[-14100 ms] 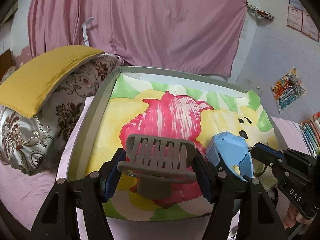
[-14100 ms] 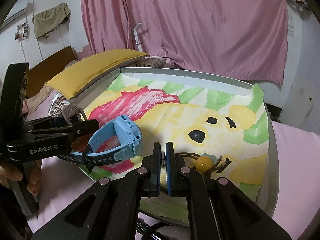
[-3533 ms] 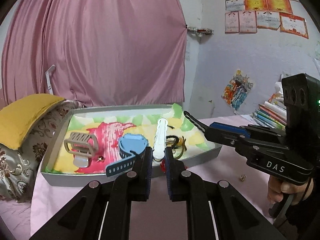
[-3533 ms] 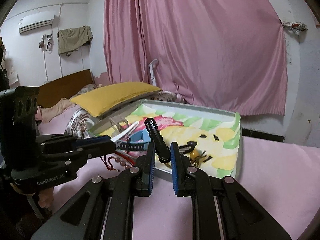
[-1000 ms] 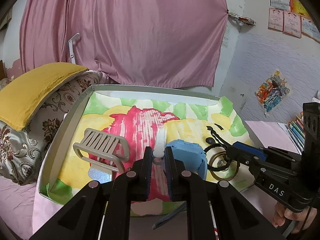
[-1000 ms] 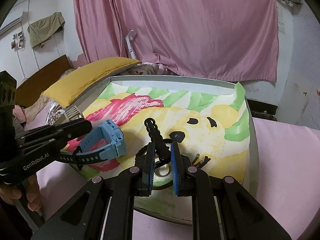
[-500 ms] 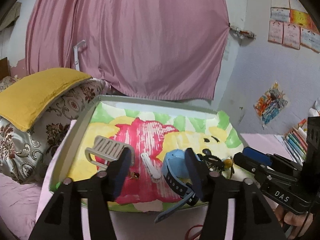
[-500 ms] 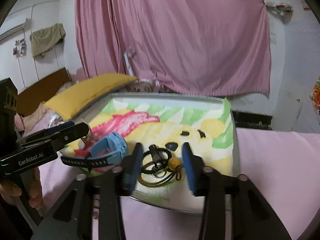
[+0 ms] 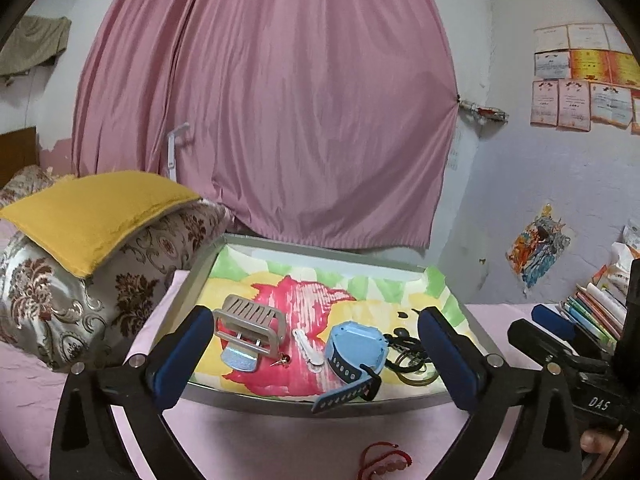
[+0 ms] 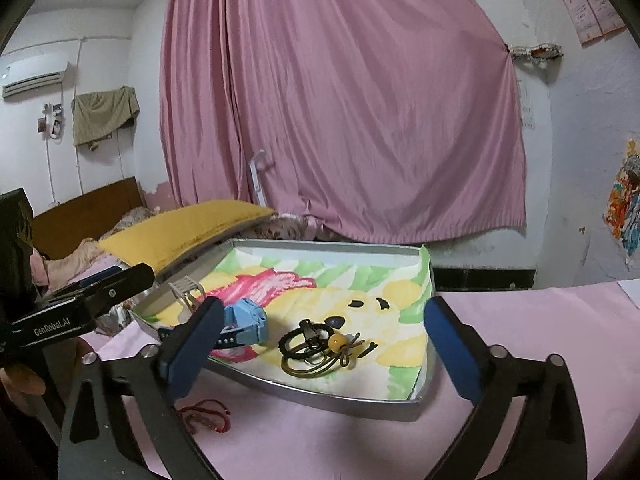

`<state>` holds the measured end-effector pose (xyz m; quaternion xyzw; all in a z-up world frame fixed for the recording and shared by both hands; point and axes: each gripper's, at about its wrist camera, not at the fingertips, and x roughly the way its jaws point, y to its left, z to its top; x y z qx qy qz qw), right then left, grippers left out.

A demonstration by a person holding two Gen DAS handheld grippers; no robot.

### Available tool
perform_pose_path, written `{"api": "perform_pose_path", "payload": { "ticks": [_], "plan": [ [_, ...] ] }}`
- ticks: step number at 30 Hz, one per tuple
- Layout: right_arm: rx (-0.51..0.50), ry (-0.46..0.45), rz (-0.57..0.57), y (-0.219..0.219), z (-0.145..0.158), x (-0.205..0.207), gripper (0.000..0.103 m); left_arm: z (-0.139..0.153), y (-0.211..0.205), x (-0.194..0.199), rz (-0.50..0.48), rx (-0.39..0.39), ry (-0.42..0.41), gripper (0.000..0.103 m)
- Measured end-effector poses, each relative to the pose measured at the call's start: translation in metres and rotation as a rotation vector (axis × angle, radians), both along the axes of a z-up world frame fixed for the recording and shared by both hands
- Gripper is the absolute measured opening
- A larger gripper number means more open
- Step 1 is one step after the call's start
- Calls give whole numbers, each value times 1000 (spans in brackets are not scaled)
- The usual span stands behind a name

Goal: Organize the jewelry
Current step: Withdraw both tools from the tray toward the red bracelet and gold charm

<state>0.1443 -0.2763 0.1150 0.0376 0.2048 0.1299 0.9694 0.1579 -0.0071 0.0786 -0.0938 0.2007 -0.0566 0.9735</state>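
Left wrist view: my left gripper [image 9: 312,356] has its jaws spread wide, holding nothing. The red bead bracelet [image 9: 382,460] lies on the pink bed, outside the tray's [image 9: 248,400] near edge, just below the jaws.

Right wrist view: my right gripper [image 10: 320,350] is likewise wide and empty; the bracelet [image 10: 206,416] sits down-left, I judge nearer my left.
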Motion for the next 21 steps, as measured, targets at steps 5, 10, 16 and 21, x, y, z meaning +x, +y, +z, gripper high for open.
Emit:
{"api": "perform_pose_path", "payload": {
  "ticks": [5,10,16,21],
  "plan": [
    [-7,-36,-2,-4,2,-14,101,3,-7,-14,-9,40,-29,102],
    [-8,-47,-15,-14,2,-28,101,4,-9,-25,-11,55,-38,102],
    [-36,-38,-31,-26,1,-38,101,3,-15,-34,-18,82,-41,102],
    [-82,-3,-28,-34,-3,-48,101,-2,-20,-42,-41,106,-27,102]
  ]
}}
